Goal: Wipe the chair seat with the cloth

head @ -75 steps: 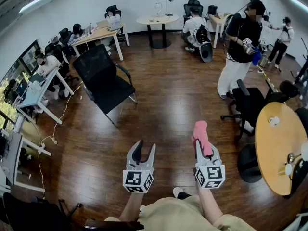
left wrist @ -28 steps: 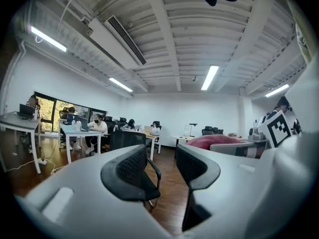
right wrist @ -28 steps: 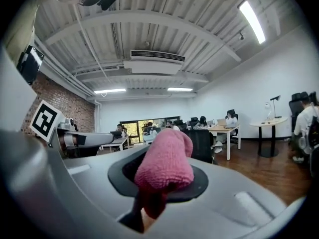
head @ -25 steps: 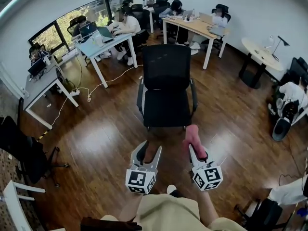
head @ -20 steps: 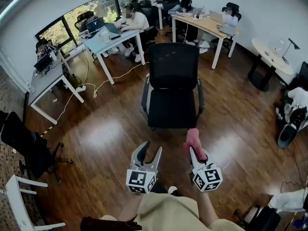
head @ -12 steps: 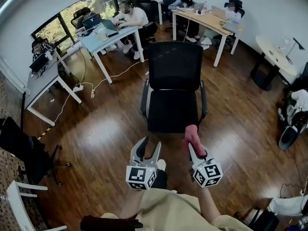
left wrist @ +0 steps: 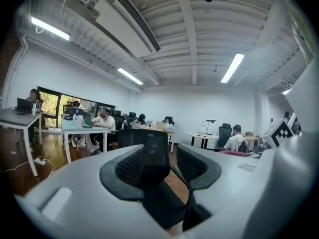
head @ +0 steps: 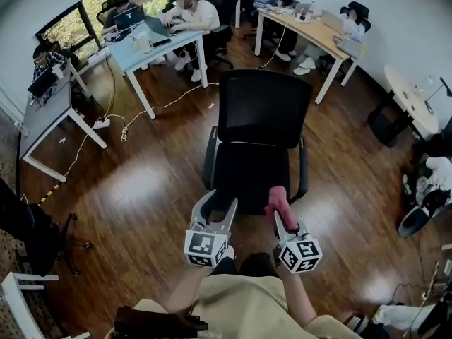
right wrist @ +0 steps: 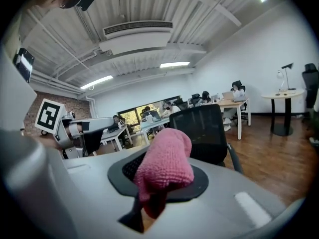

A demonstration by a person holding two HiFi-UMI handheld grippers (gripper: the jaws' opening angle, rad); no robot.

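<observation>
A black mesh office chair with armrests faces me in the head view; its dark seat lies just beyond both grippers. My right gripper is shut on a pink cloth, which bulges out past its jaws, over the seat's front right edge. My left gripper stands open with nothing between its fingers, at the seat's front left corner. The chair back shows through the left jaws, and behind the cloth in the right gripper view.
Desks with seated people stand at the back left and back centre. A round table is at the right. Another person's legs and bag lie at the far right. Wood floor surrounds the chair.
I have turned from a far view of the room toward the chair and come close. Both grippers now reach its seat's front edge; the cloth stays held in the right one.
</observation>
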